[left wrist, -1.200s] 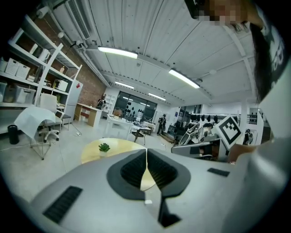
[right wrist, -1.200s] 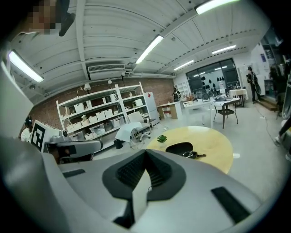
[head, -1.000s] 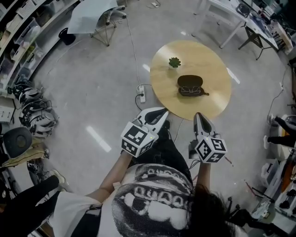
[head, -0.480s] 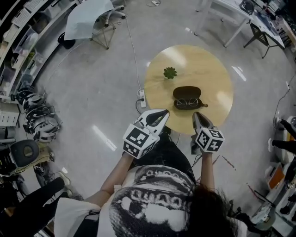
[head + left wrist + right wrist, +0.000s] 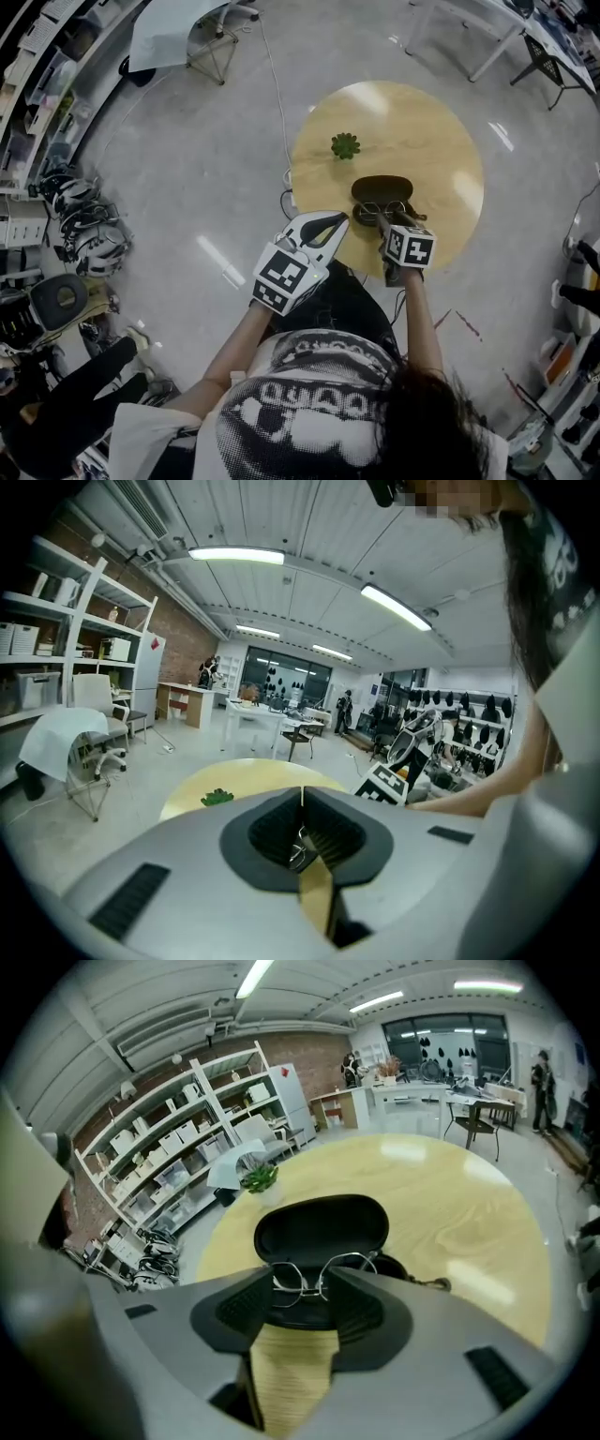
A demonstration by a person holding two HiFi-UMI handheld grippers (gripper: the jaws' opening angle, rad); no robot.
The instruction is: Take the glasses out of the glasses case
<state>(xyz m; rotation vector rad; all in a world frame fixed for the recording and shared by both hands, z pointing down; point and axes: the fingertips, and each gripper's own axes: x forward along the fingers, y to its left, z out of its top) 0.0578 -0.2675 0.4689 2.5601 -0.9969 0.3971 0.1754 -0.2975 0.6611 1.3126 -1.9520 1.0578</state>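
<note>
Though unclear overhead, right gripper [image 5: 303, 1288] jaws opening, glasses [image 5: 315, 1283] between them

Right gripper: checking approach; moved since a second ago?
Yes: the right gripper crossed the table's near edge to the glasses case; jaws opening, glasses at their tips.

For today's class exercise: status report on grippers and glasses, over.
Left gripper shut, near table edge. Right gripper jaws opening over the glasses, no grip. Glasses in open case. Plant well clear.
</note>
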